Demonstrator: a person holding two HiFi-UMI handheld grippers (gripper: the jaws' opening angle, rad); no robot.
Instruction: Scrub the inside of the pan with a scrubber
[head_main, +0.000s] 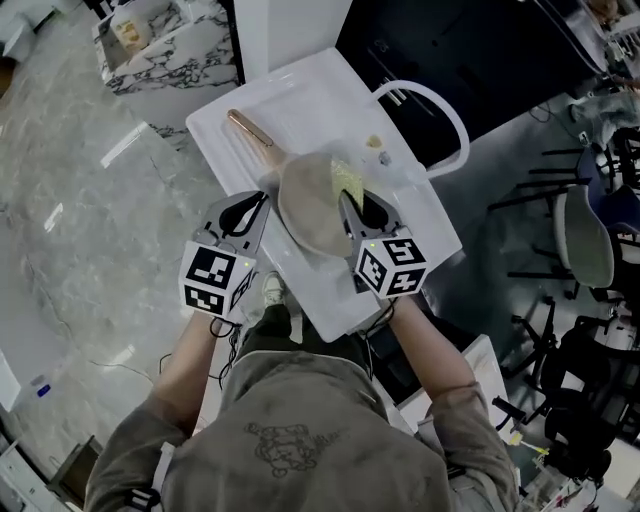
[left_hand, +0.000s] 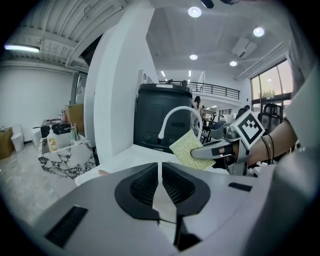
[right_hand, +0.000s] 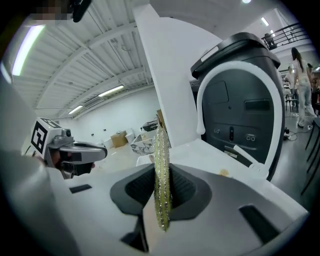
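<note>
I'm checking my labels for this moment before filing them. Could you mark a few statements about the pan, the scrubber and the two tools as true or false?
1. The right tool is shut on the scrubber. True.
2. The scrubber is blue. False: it is yellow-green.
3. The pan has its handle pointing toward the person. False: the handle points away from the person, along the white table.
4. The left tool's jaws stand wide apart. False: they are together.
5. A white arched pipe rises at the table's edge. True.
</note>
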